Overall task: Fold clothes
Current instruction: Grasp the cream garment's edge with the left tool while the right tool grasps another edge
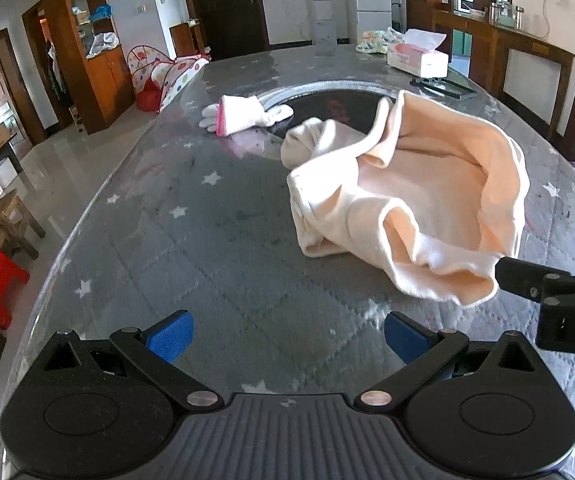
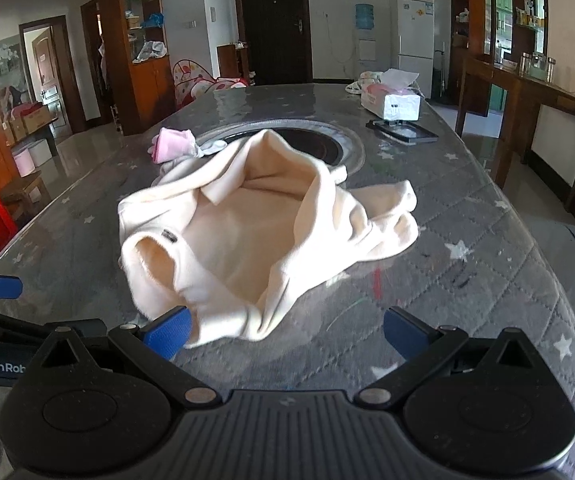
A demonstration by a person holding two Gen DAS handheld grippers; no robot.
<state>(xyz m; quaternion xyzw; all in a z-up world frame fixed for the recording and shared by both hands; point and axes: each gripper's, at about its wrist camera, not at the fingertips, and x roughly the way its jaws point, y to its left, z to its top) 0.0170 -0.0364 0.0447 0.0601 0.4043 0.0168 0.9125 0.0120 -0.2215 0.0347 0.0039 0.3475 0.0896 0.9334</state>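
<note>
Obs. Cream garment (image 2: pixel 255 232) lies crumpled in a loose heap on the grey starred surface (image 2: pixel 487 280), just in front of both my tongs and short of the dark round inset (image 2: pixel 307 140). Not flat, not folded: one edge stands up in a soft arch, openings gape, a sleeve-like part trails toward the far side.

Left tongs (image 1: pixel 285 336): spread wide, nothing between the blue pads, hovering over bare surface to the left of the heap. Right tongs (image 2: pixel 285 332): also spread, empty; the left pad (image 2: pixel 167 334) sits right at the near hem of the cloth, touching or just overlapping it (cannot tell which).

Handling, my judgement: light, limp, fleecy knit. It will sag and drape from any pinch point, bunch instead of sliding cleanly, and not hold a crease unless pressed. Not fragile. The glossy cover on the surface looks slick, so dragging should be easy.

Where to grip: hem or a seamed edge, two layers pinched together, one corner per tongs, so the cloth can be pulled taut between them. The near rolled hem (image 1: pixel 439 280) is the most reachable.

Also present: small white and pink garment (image 1: pixel 243 116) lying farther back, tissue box (image 1: pixel 417 58) at the far end.
</note>
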